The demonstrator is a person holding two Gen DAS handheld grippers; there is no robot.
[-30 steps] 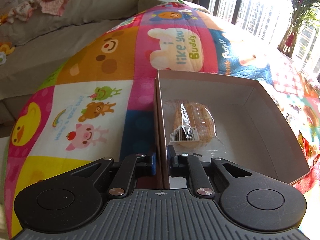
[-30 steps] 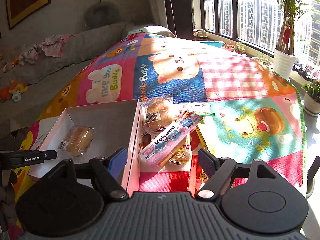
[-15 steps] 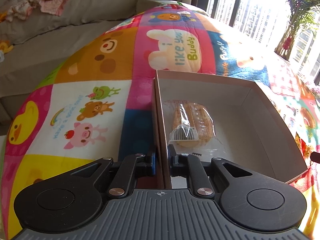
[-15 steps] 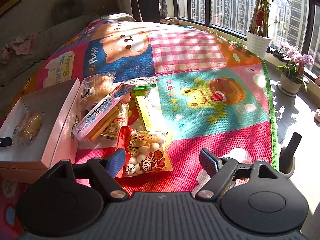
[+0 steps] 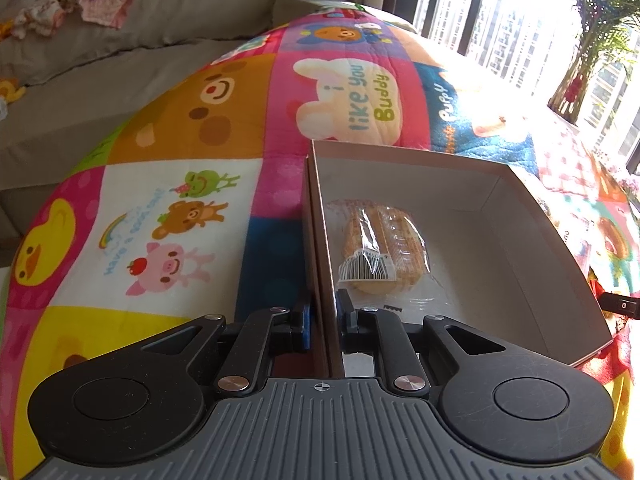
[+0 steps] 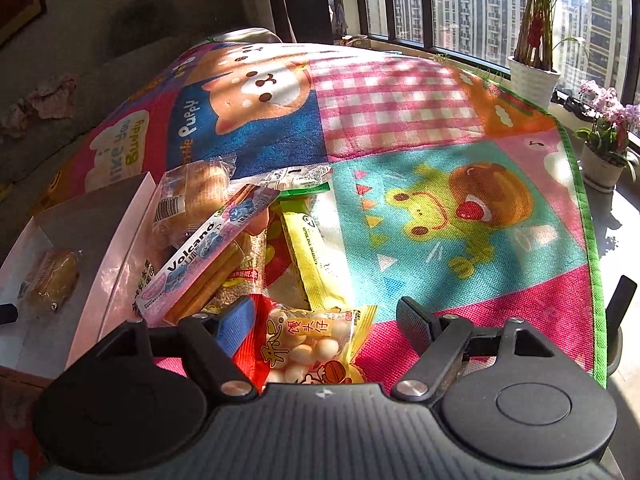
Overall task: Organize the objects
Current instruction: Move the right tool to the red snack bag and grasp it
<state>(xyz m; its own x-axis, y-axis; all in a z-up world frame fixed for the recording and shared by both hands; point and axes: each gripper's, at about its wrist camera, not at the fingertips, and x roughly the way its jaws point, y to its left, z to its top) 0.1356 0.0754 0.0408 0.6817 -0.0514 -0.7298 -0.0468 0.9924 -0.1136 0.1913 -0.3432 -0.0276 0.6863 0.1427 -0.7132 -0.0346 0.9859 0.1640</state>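
shallow cardboard box (image 5: pixel 460 240), matte white inside, on a quilted cartoon mat (image 5: pixel 168 184); holds a crinkly clear-wrapped bun (image 5: pixel 384 252), floor otherwise bare. left claw (image 5: pixel 323 320) narrow, loosening, pinching the box's near wall. right claw (image 6: pixel 328 320) wide, closing, straddling a glossy egg-biscuit bag (image 6: pixel 316 344), pads apart from it.

Readable text: mat and snack packs.
Mat (image 5: pixel 248 128) panels read "i like you Buddy" and "Puppy". Pink box (image 6: pixel 208 252) reads "Volcano". Red-yellow bag (image 6: pixel 316 344) carries Chinese characters; barcode label on bun wrapper (image 5: pixel 380 248), digits illegible.
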